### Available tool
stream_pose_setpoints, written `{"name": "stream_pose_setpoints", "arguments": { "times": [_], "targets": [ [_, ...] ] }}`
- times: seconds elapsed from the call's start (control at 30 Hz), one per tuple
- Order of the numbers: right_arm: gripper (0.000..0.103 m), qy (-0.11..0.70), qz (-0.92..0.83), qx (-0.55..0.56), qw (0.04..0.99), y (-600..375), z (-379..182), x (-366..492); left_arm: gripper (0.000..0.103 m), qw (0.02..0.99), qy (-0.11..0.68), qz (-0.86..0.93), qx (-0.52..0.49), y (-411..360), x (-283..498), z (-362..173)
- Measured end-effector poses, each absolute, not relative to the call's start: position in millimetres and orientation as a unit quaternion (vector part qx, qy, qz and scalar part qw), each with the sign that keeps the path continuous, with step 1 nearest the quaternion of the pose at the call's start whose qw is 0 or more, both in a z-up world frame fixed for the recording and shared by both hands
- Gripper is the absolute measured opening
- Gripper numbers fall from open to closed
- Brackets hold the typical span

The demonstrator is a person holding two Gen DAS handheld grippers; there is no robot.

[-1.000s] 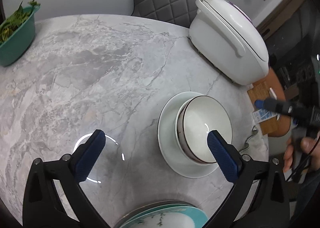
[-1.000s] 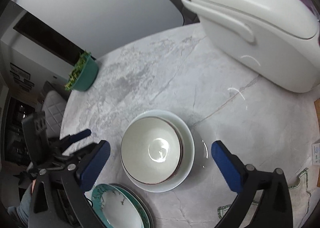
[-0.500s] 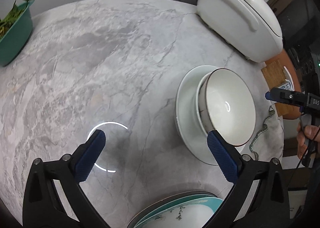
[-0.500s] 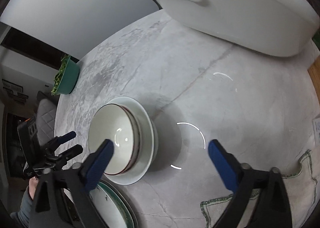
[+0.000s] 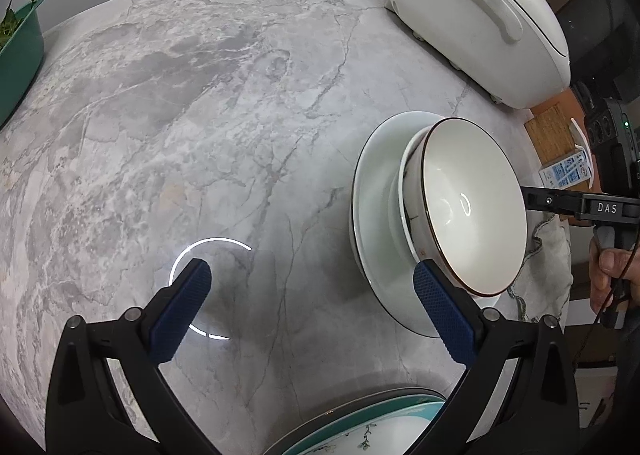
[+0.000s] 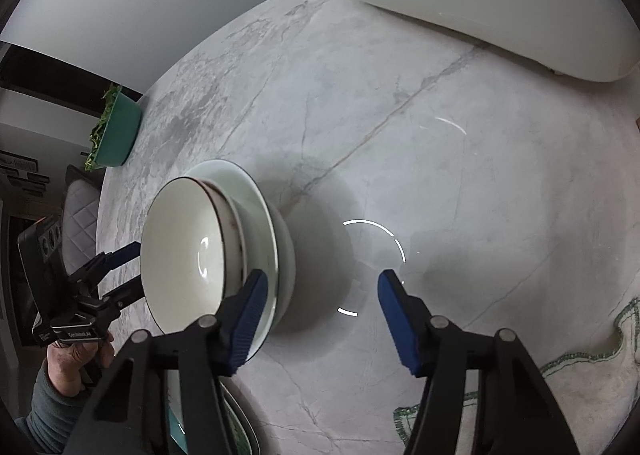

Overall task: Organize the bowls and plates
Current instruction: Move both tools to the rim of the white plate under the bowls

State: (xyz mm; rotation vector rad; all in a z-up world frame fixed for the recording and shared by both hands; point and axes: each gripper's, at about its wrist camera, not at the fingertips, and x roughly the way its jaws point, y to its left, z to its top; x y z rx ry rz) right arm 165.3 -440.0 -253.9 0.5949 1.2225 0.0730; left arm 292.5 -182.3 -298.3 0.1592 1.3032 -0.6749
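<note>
White bowl — left of closing jaws

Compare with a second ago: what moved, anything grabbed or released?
Both grippers came down toward the white bowl on the white plate. The right gripper is closing with nothing between its fingers yet. The left gripper stayed open. Bowl, plate and rice cooker unmoved.

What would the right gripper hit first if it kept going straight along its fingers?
Probably bare marble table: between the closing fingers of the right gripper lies only tabletop. Its left finger overlaps the white plate rim; depth unclear.
</note>
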Motion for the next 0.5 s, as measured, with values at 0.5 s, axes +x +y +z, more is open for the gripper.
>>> {"name": "stream_pose_setpoints", "arguments": {
  "times": [0.5],
  "targets": [
    [0.054,0.578,0.047,0.272,0.768,-434,-272,182,0.098,0.743,0.601,-0.277,0.104,-193,307,-321]
  ]
}}
